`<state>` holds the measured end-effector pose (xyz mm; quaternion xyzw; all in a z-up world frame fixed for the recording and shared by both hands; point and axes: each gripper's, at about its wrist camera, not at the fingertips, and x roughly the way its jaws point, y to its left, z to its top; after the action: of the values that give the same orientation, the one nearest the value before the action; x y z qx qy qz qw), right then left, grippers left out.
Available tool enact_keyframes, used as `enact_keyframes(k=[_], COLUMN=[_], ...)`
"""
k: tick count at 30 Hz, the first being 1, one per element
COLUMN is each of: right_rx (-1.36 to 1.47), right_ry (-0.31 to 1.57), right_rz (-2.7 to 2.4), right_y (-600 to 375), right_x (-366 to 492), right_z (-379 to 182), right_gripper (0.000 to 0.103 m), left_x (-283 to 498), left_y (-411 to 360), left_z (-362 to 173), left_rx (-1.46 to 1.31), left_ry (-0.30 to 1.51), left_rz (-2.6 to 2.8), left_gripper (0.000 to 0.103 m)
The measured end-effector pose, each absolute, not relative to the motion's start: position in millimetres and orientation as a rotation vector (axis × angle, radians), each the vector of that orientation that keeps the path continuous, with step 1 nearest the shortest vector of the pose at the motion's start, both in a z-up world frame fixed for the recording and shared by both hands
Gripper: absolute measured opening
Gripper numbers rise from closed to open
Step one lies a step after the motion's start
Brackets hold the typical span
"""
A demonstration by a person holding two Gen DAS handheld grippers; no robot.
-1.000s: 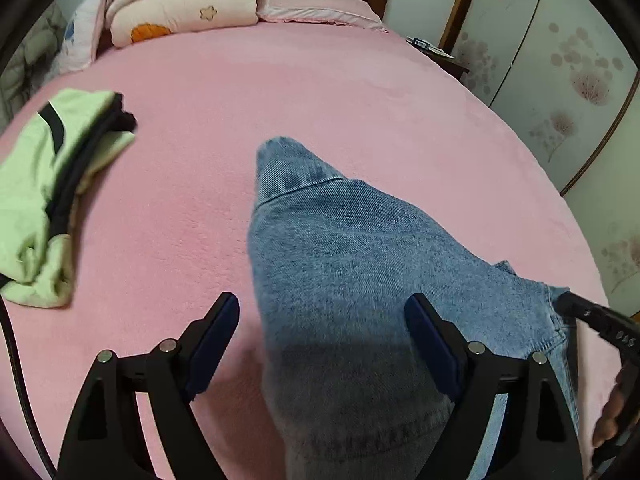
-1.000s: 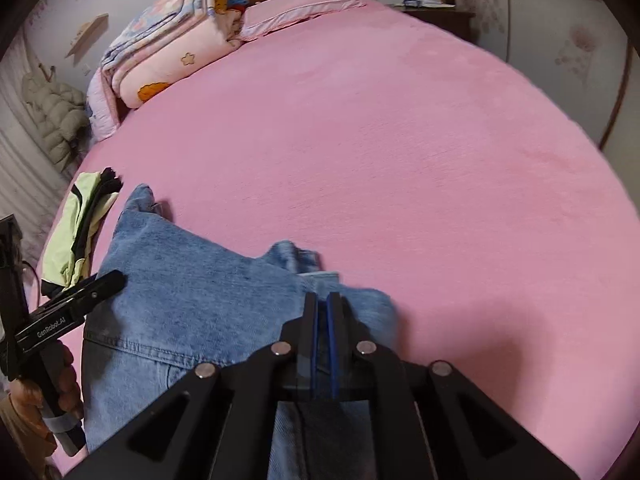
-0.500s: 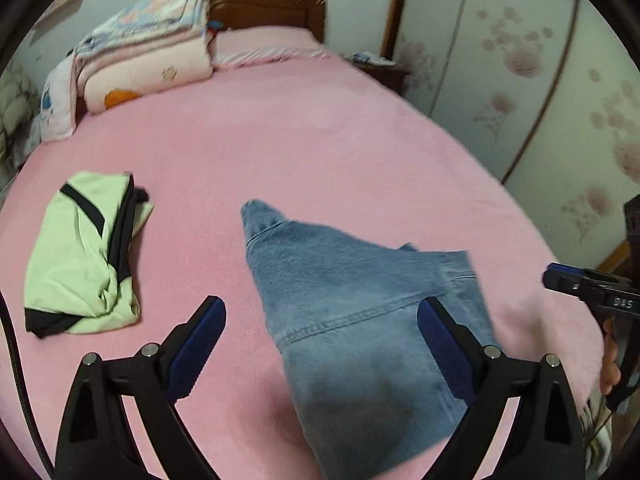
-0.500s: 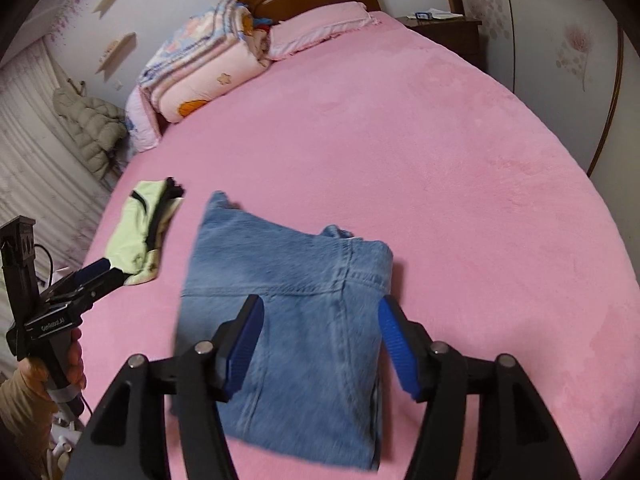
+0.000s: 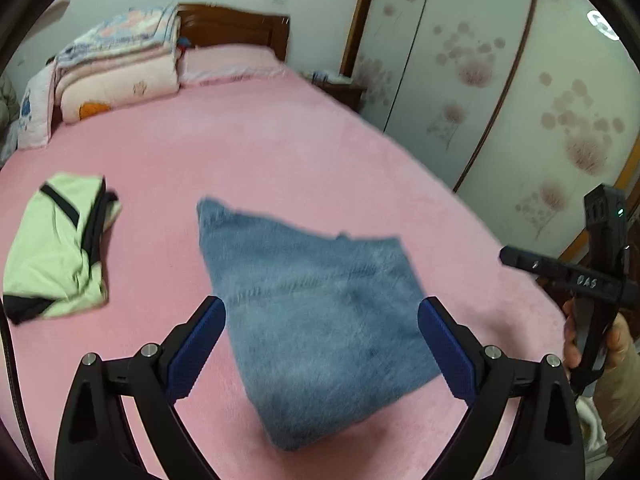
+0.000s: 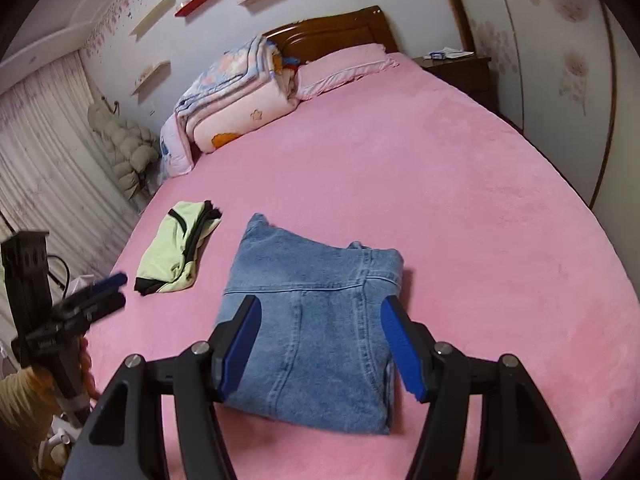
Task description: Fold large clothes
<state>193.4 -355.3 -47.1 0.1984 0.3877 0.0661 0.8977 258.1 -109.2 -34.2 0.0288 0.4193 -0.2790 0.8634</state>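
Left gripper (image 5: 320,344) with blue pads (image 5: 196,350) spread wide and nothing between them; right gripper (image 6: 320,350) likewise spread, pads (image 6: 402,352) empty, both held above the bed and clear of the cloth. Directly ahead of each pair of fingers, toward 12 o'clock, the folded jeans (image 6: 316,332) lie flat on the pink bedspread (image 6: 460,208) as a compact packet, seams and a waistband edge uppermost, one corner pointing toward 11 o'clock. At 10 o'clock from the jeans, apart from them, a folded green garment (image 6: 172,252) with black trim. Farther out, at 12 o'clock, a stack of quilts (image 6: 236,100) and a pillow (image 6: 344,68) against the wooden headboard (image 6: 332,32); wardrobe doors (image 5: 500,92) at 2 o'clock. The fold of the jeans appears complete and released; the step in hand is judged to be withdrawal. The next move probably calls for shifting the packet beside the green garment or fetching another garment; none is visible.
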Motion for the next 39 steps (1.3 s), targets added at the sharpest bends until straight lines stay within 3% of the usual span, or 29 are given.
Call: enact_keyframes(k=[9,15,16,27,31,33,38,39], right_rx=[0.45,0.497,0.514,0.637,0.623,0.626,0.597,0.583], right_ry=[1.026,1.158,1.167,1.175,1.158,1.139,1.091,1.084], right_rz=[0.17,0.204,0.217,0.407,0.423,0.413,0.35,0.335], right_y=[-359,-355,-355,-342,-338,-338,-331,-329], right_x=[217,239,244,291,294,289,279,275], right_z=[-149,-203,-210,-251,-250,-247,-226,-220], right_gripper=[0.062,0.062,0.062,0.062,0.053,0.046,0.027,0.024], left_x=[290,308,310,346,351,348,327,323], left_y=[-102,-99,-99,-90,-90,-94,-112,-114], left_z=[-145,-189,-194,-239,-244,-241,-212,-205], left_rx=[0.025,-0.095,-0.094,-0.251,-0.276,-0.255,-0.092,-0.069], left_ry=[1.102,1.188,1.194,1.289,1.32,1.307,1.212,1.199], left_rz=[-0.546,-0.553,-0.559,-0.639,-0.638,-0.612,-0.553,-0.549], left_gripper=[0.096,0.097,0.1,0.103,0.103,0.095,0.056,0.053])
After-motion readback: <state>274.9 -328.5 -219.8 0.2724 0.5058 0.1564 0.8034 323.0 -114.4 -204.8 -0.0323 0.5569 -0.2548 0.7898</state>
